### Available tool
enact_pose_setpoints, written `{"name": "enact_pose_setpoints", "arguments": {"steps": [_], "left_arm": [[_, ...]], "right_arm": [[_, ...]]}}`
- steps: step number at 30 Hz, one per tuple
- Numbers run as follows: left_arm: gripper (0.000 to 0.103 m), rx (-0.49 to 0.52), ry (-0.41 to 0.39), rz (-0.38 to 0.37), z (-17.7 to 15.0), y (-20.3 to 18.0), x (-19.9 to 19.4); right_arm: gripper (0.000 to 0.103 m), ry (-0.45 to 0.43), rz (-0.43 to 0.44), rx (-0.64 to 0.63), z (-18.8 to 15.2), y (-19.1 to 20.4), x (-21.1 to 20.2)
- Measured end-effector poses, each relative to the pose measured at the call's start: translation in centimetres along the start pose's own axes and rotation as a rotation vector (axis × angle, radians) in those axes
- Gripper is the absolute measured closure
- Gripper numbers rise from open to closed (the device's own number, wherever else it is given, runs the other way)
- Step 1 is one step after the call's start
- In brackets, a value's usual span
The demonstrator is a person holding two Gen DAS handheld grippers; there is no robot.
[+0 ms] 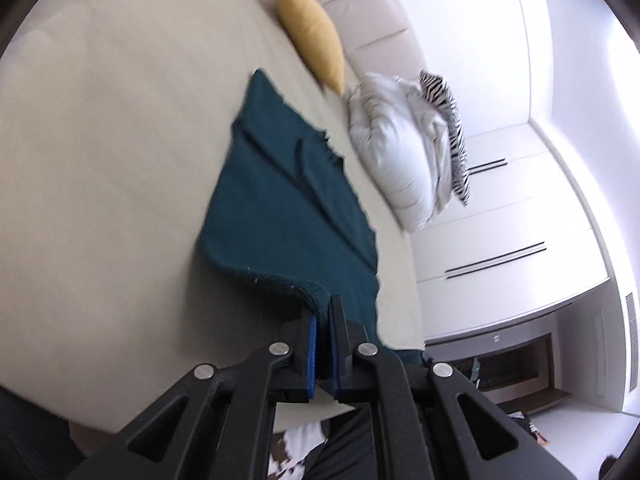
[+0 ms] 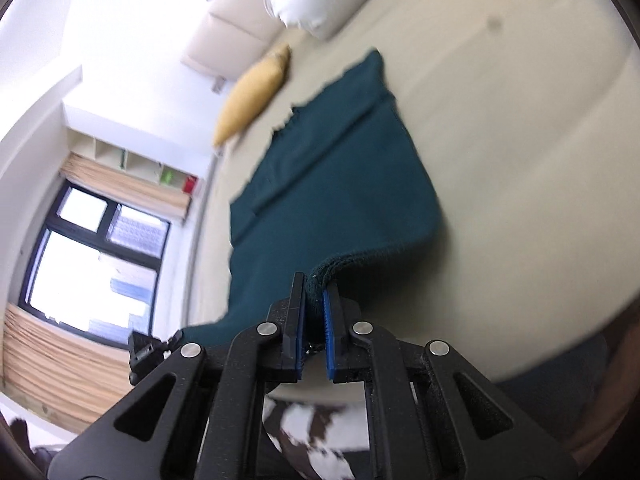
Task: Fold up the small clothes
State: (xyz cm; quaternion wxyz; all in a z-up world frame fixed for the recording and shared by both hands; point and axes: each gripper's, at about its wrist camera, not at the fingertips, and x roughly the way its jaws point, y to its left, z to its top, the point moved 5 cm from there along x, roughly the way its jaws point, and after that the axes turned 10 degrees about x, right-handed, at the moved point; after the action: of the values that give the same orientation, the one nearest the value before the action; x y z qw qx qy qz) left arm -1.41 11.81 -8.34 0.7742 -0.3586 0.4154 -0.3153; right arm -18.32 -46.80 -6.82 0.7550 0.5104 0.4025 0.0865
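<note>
Both your left gripper (image 1: 323, 312) and right gripper (image 2: 314, 292) pinch the teal garment's (image 1: 288, 200) near hem; uneven lifting toward the yellow pillow (image 1: 312, 32) risks a skewed fold.

dark teal cloth (image 1: 288, 200) lies spread on the bed, near edge lifted.

The bed (image 1: 100, 140) lies bare and open from nine to twelve o'clock of the teal cloth (image 1: 280, 200). At one o'clock a yellow cushion (image 1: 312, 36) stands against the headboard (image 1: 376, 12); at two o'clock a white duvet bundle (image 1: 404, 148) with a striped pillow (image 1: 452, 128) blocks the way.
</note>
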Motion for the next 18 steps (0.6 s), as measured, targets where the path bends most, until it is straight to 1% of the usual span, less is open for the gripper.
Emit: {"name": "enact_pose_setpoints", "arguments": {"steps": [2,4,7,13,18], "left_arm": [[0.097,-0.011,-0.032,-0.03,1.9,-0.7,0.5],[0.097,-0.01,-0.054,-0.033,3.5,-1.1,0.9],[0.097,-0.014,-0.079,-0.03,5.9,-1.2,2.1],[0.097,-0.055,-0.109,-0.013,10.7,-0.1,4.8],[0.097,-0.046,-0.127,0.008,15.0,0.2,7.6]], "right_arm": [[0.096,-0.033,0.023,0.011,1.3,1.0,0.5],[0.096,-0.063,0.047,0.015,2.7,2.0,1.0],[0.096,-0.098,0.059,-0.001,5.3,3.7,2.1],[0.096,-0.171,0.039,0.032,11.9,5.2,5.3],[0.096,-0.223,0.007,0.043,17.5,6.0,8.6]]}}
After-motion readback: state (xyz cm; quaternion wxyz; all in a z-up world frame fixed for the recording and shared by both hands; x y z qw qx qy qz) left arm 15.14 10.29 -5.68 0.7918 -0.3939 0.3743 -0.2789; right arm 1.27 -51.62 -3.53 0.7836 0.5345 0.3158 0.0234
